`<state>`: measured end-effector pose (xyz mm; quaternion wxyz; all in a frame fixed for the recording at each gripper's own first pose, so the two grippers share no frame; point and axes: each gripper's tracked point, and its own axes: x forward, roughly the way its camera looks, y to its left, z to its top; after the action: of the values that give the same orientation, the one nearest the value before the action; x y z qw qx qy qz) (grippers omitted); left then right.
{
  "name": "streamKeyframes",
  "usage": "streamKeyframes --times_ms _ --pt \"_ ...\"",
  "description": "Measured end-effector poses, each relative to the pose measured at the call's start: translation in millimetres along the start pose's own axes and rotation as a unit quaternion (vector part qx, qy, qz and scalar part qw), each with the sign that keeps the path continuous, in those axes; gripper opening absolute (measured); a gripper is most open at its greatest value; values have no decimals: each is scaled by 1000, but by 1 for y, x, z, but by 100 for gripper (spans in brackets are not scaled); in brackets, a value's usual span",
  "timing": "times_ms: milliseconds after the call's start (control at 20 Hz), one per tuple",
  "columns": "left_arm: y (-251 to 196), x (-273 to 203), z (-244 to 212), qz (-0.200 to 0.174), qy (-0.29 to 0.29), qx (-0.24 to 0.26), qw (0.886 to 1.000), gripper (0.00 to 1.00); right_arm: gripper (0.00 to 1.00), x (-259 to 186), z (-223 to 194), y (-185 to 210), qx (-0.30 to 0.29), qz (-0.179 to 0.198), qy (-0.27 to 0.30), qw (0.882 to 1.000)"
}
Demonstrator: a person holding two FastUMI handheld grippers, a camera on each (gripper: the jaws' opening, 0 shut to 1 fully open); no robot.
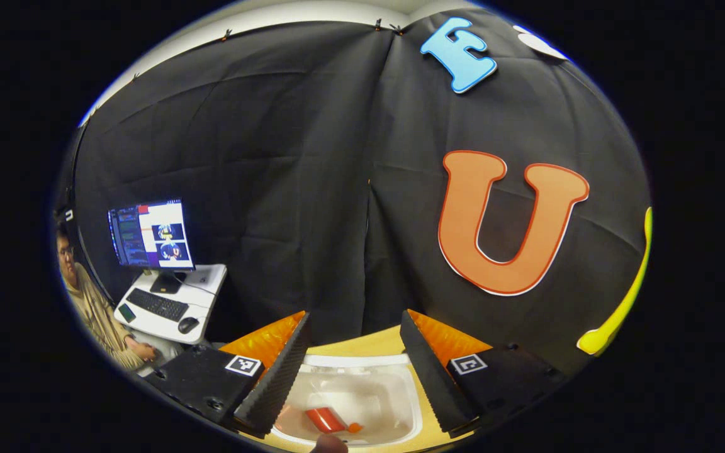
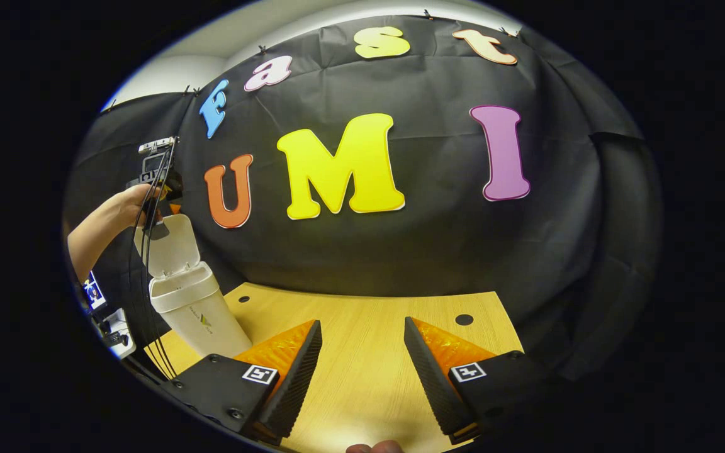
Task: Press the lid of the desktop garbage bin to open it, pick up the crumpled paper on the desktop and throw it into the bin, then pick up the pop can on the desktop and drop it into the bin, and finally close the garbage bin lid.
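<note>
In the left gripper view, a person (image 1: 95, 302) sits at the far left beside a small white stand carrying a monitor (image 1: 150, 234), a keyboard (image 1: 157, 304) and a mouse (image 1: 187, 324). My left hand-held gripper (image 1: 354, 371) is at the bottom centre with its fingers spread wide and nothing between them; it hovers directly above the open white bin (image 1: 394, 368). Inside the bin lies the pop can (image 1: 326, 419), red-orange, on its side near the bottom. I cannot make out the crumpled paper in the bin. In the right gripper view, my left hand (image 2: 126, 204) is at the far left, holding the other hand-held gripper (image 2: 155, 165) above the bin (image 2: 196, 308), just beside its raised lid (image 2: 172, 244). The bin stands on the left part of the wooden desk (image 2: 369, 314), lid tilted up and back. My right hand-held gripper (image 2: 362, 371) is at the bottom centre, fingers spread apart and holding nothing, above bare desk, well apart from the bin.
</note>
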<state>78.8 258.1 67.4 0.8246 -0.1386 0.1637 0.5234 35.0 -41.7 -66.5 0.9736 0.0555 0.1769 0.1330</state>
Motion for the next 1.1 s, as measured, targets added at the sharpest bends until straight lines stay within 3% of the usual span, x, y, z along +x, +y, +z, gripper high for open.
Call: streamKeyframes --times_ms 300,600,900,1100 --pt "2 -17 -94 -7 82 -14 997 89 85 -10 -13 -21 1 -8 12 1000" --pt "8 -14 -146 6 108 -14 994 89 85 -18 -31 -27 -9 -9 33 999" --pt "9 -14 -165 15 132 23 991 88 86 -20 -41 -34 0 -18 43 999" --pt "4 -16 -171 2 89 43 995 89 85 -14 -46 -34 29 -23 43 998"
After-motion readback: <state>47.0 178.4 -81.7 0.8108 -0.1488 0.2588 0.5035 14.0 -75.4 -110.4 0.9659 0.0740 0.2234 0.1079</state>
